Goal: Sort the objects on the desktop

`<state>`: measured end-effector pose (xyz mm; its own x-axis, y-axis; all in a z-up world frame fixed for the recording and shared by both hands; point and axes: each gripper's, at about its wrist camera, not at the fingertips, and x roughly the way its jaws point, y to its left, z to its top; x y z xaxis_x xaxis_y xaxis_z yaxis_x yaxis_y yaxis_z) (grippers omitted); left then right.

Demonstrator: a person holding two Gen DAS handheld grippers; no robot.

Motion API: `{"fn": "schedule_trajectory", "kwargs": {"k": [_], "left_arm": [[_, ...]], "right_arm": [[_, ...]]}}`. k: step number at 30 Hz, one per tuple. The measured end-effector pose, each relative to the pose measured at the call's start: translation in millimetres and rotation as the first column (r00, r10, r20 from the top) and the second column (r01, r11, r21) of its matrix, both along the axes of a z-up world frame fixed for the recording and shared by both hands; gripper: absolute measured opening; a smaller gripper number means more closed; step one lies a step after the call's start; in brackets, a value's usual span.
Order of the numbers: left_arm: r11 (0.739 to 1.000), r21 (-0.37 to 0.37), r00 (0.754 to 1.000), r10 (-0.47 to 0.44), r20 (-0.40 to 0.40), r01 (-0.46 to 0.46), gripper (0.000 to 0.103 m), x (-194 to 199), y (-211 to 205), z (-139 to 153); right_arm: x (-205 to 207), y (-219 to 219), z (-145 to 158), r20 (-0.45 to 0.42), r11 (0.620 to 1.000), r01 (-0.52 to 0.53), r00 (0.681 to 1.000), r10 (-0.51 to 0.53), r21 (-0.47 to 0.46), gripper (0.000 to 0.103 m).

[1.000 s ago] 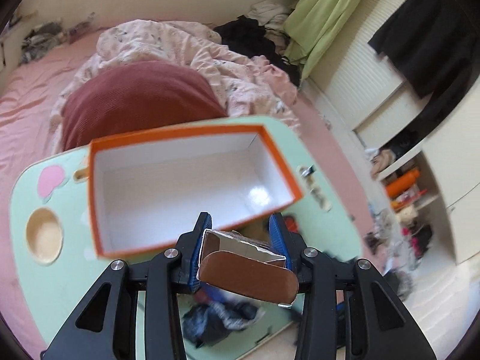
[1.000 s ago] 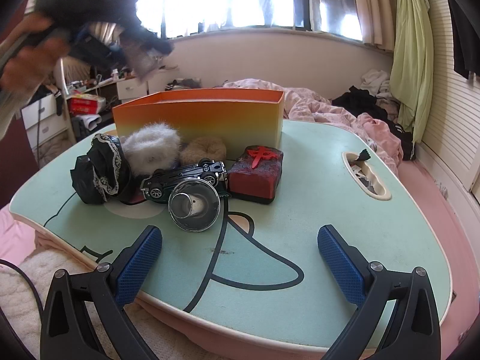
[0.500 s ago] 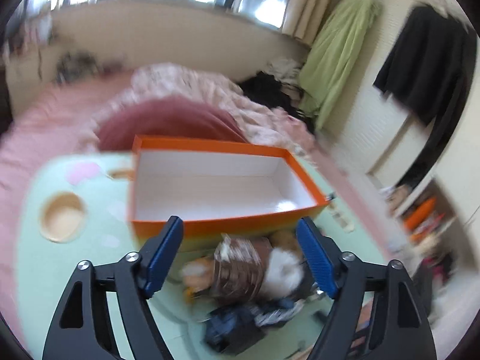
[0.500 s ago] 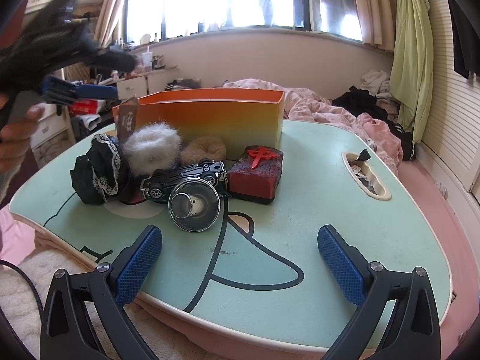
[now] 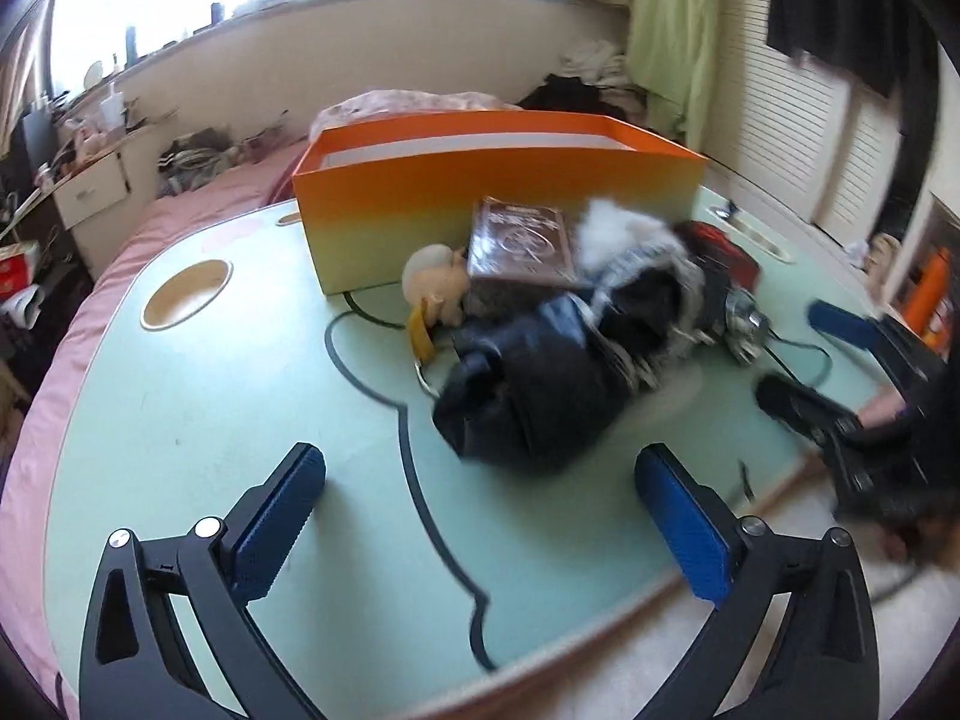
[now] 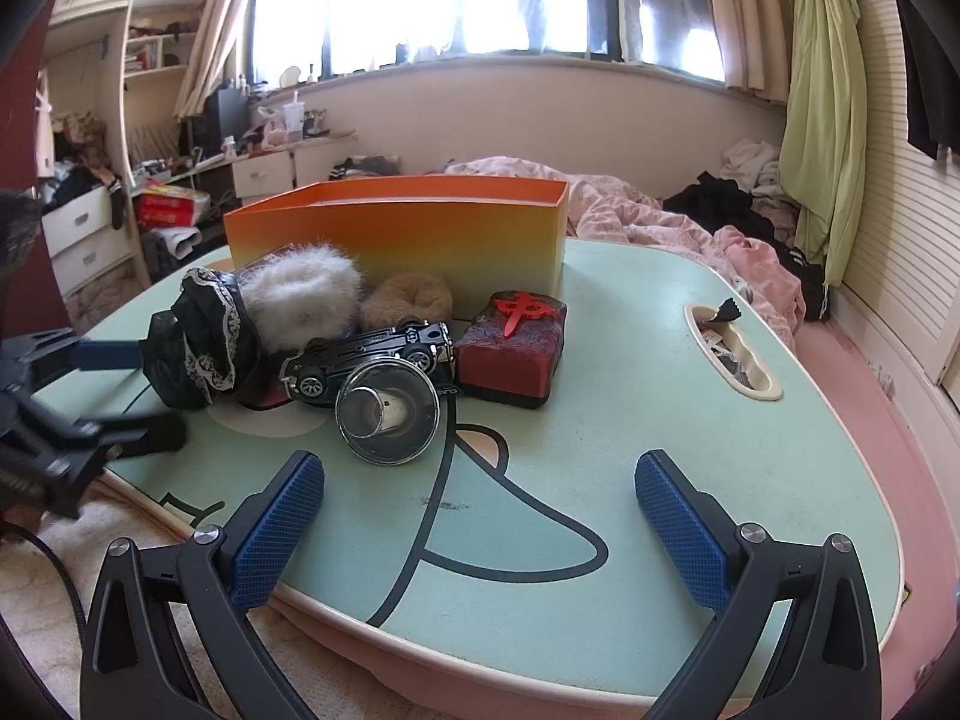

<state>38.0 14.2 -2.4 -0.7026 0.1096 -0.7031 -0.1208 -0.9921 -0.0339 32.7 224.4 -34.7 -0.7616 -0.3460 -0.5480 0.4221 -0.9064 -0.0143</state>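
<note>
Both tongs stand released with nothing between their pads: the left gripper [image 5: 480, 516], its jaws opening wide, hangs over the green table [image 5: 198, 420] in front of the heap, and the right gripper [image 6: 480, 516] hovers apart at the near edge; the things to sort lie bunched against the orange box [image 5: 498, 204], which looks empty from here; a brown packet [image 5: 519, 243] leans on the box's outer wall beside a white fluffy scrunchie [image 6: 300, 300], a black lace pouch [image 5: 528, 396], a toy car [image 6: 372, 354], a red block [image 6: 510, 354] and a clear dome [image 6: 387, 411]; crowding is the risk, since a grab at one piece could drag its neighbours or roll the dome off; a second ago the left gripper held that brown packet above the box, and now the packet sits outside it.
</note>
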Motion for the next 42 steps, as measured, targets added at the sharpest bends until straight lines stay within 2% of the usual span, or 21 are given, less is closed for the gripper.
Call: {"fn": "schedule_trajectory", "kwargs": {"k": [7, 42], "left_arm": [[1.0, 0.007, 0.999, 0.018, -0.047, -0.017, 0.103, -6.1, -0.9, -2.2], [1.0, 0.01, 0.998, -0.001, -0.059, 0.002, 0.103, -6.8, -0.5, -2.6]], "right_arm": [[-1.2, -0.2, -0.7, 0.0, 1.0, 0.001, 1.0, -0.001, 0.001, 0.103], [-0.7, -0.4, -1.1, -0.001, 1.0, 0.0, 1.0, 0.0, 0.002, 0.103]]}}
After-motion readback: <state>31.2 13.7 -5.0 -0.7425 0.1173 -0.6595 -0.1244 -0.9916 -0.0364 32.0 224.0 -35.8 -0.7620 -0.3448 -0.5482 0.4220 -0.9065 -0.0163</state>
